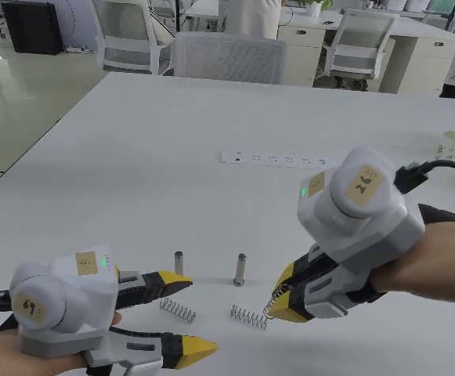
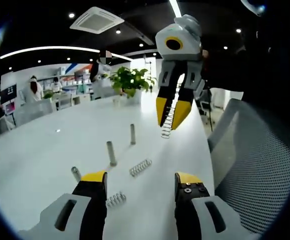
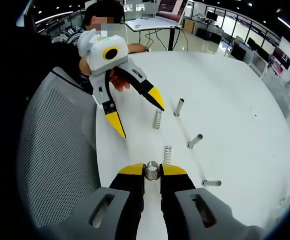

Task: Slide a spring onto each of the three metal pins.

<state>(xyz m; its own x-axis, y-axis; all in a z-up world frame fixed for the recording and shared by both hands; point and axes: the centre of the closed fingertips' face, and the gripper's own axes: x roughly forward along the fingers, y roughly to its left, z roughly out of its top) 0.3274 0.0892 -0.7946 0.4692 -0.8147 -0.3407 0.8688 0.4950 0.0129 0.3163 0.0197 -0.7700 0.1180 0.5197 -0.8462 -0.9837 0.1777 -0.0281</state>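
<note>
Since all three pins (image 3: pixel 194 141) stand bare, none of the task is done yet, as I judge it. Right claw (image 2: pixel 171 116) is clamped on one spring (image 3: pixel 152 170), held off the worktop (image 2: pixel 45 150) and not yet over any pin. Ahead of the left claw (image 2: pixel 141 178), toward its left jaw, stand the near pin (image 2: pixel 75 173), mid pin (image 2: pixel 111 153) and far pin (image 2: pixel 133 134). That claw gapes wide and empty; a second spring (image 2: pixel 140 167) and third spring (image 2: pixel 116 199) lie flat just ahead between its jaws. Three threadings remain.
</note>
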